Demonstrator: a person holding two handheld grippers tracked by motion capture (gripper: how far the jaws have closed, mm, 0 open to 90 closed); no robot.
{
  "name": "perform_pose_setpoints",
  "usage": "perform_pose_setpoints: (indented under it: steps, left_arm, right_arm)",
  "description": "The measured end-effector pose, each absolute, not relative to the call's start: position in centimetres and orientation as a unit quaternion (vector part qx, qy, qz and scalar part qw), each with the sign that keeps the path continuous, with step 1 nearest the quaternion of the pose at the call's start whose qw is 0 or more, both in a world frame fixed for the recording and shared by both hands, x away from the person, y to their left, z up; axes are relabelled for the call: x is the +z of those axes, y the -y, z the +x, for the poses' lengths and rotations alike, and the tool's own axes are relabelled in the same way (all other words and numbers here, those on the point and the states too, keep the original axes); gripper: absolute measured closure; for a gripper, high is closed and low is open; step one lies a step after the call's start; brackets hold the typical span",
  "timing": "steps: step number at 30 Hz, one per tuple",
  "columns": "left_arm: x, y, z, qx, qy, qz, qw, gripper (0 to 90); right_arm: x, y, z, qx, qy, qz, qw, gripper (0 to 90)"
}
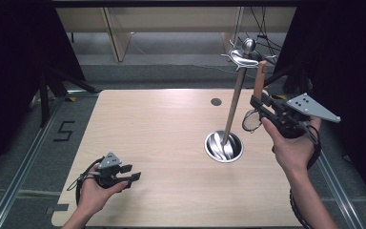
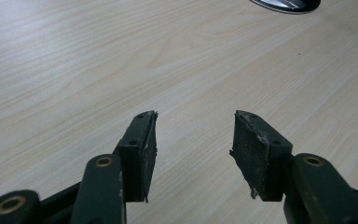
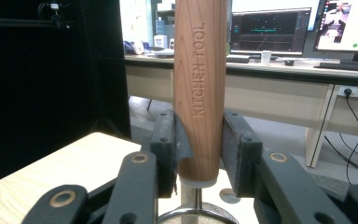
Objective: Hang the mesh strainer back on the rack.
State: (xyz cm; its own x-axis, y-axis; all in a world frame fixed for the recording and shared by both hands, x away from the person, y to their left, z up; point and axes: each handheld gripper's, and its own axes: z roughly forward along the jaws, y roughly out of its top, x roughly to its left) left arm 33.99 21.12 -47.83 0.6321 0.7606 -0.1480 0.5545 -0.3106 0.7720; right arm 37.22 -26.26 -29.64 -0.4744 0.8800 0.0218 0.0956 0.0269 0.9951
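A strainer with a wooden handle point(image 1: 259, 76) stamped "KITCHEN TOOL" point(image 3: 200, 84) stands upright in my right gripper point(image 1: 259, 102), at the table's right edge. The jaws are shut on the handle's lower end point(image 3: 200, 140), and both pads press its sides. Its wire-rimmed mesh head point(image 1: 251, 120) hangs below the jaws point(image 3: 198, 218). Just left of it rises a metal utensil stand point(image 1: 233, 107) with hooks at the top point(image 1: 244, 55) and a round shiny base point(image 1: 224, 146). My left gripper point(image 1: 132, 174) rests low at the near left, open with nothing between its pads point(image 2: 193, 140).
The light wooden table point(image 1: 162, 124) has a small dark grommet point(image 1: 216, 101) near its far edge. The stand's base edge point(image 2: 286, 3) shows ahead of the left jaws. Desks with monitors point(image 3: 270, 28) stand beyond the table, and dark curtains hang at both sides.
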Motion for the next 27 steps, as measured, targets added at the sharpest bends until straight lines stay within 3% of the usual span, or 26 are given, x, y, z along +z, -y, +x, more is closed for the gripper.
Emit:
perform_pose_setpoints:
  steps: [21, 27]
  left_arm:
    - [-47.69, -21.29, 33.97, 0.121, -0.409, 0.803, 0.417, 48.5]
    - [-47.71, -21.27, 33.97, 0.122, -0.408, 0.803, 0.417, 48.5]
  right_arm:
    - [-30.22, 25.65, 37.62, 0.578, -0.638, 0.386, 0.331, 67.4]
    - [-30.16, 25.6, 37.36, 0.573, -0.639, 0.388, 0.335, 58.5]
